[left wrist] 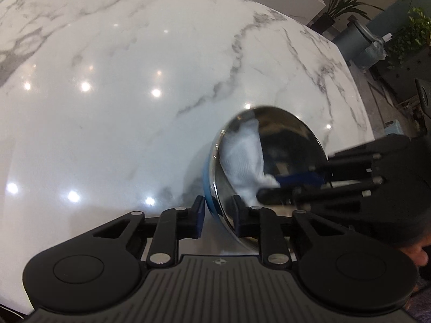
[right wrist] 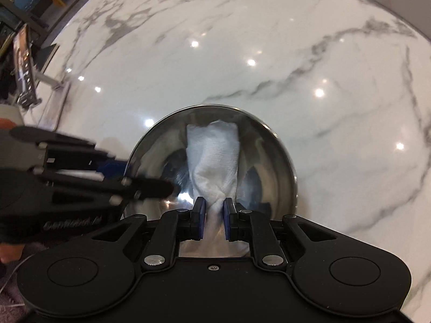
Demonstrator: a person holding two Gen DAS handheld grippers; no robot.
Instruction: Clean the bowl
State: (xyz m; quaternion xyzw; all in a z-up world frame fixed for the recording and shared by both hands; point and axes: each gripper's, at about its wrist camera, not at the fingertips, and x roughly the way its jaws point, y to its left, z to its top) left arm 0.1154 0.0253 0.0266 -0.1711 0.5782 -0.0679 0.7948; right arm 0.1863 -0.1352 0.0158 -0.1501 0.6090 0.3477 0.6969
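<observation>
A steel bowl point(left wrist: 280, 150) with a blue outer wall is tilted on its side over the marble table point(left wrist: 121, 107). My left gripper point(left wrist: 216, 215) is shut on the bowl's near rim, one finger outside, one inside. A white paper towel point(left wrist: 242, 156) lies against the bowl's inner wall. In the right wrist view the bowl point(right wrist: 272, 161) opens toward me, and my right gripper point(right wrist: 214, 219) is shut on the twisted end of the towel point(right wrist: 215, 153), which is pressed inside the bowl. The right gripper also enters the left wrist view from the right point(left wrist: 272, 191).
The marble table point(right wrist: 269, 53) spreads wide around the bowl. Potted plants point(left wrist: 342, 2) and a grey bin point(left wrist: 358, 43) stand beyond the table's far right edge. Furniture and a standing sign point(right wrist: 24, 67) are off the table's left side.
</observation>
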